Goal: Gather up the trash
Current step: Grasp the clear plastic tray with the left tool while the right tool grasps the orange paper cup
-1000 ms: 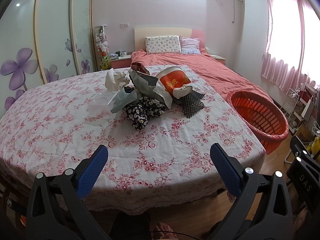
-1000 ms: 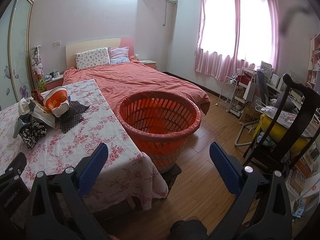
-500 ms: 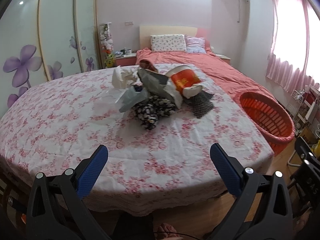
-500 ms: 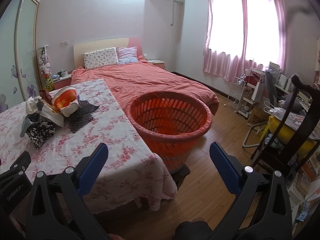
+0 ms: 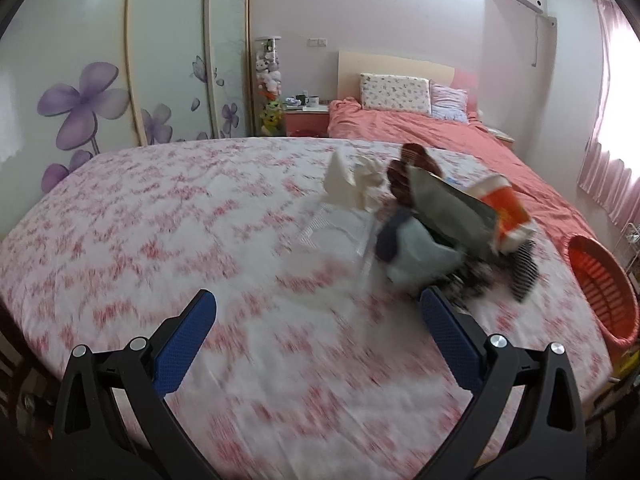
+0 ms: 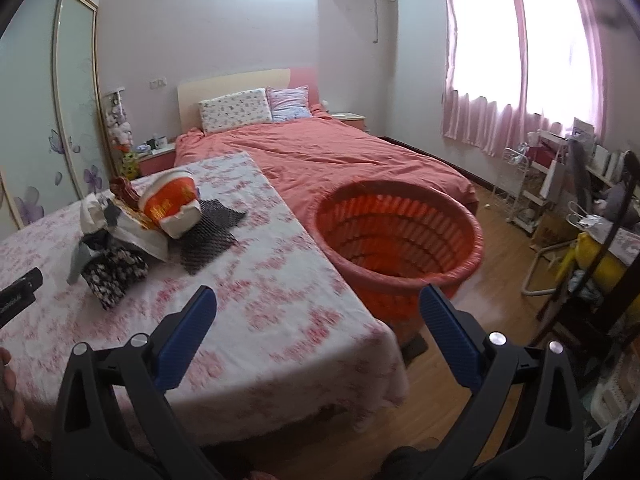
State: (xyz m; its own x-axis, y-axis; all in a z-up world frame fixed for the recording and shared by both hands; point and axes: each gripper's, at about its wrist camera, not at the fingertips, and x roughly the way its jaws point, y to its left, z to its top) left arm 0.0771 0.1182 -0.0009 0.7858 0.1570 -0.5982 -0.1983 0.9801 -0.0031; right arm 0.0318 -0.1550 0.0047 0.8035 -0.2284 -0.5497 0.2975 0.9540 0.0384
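L gripper (image 5: 318,312) sits over the near edge of the table (image 5: 168,216), jaws spread wide w/ nothing between; its view is motion-blurred. R gripper (image 6: 318,312) is also wide open and empty, above the table's near right corner, w/ the orange basket (image 6: 400,236) on the floor just beyond that corner, beside the table's right edge. The trash pile (image 6: 152,220) lies toward the table's far right part, well apart from both grippers: a black floral bag (image 6: 114,272) nearest, a black mesh piece (image 6: 208,236) at the right, a red-and-white noodle cup (image 6: 172,204) tipped on its side, crumpled white paper (image 5: 356,184) at the back. Behind the table is a bed (image 6: 340,156) w/ 2 pillows.
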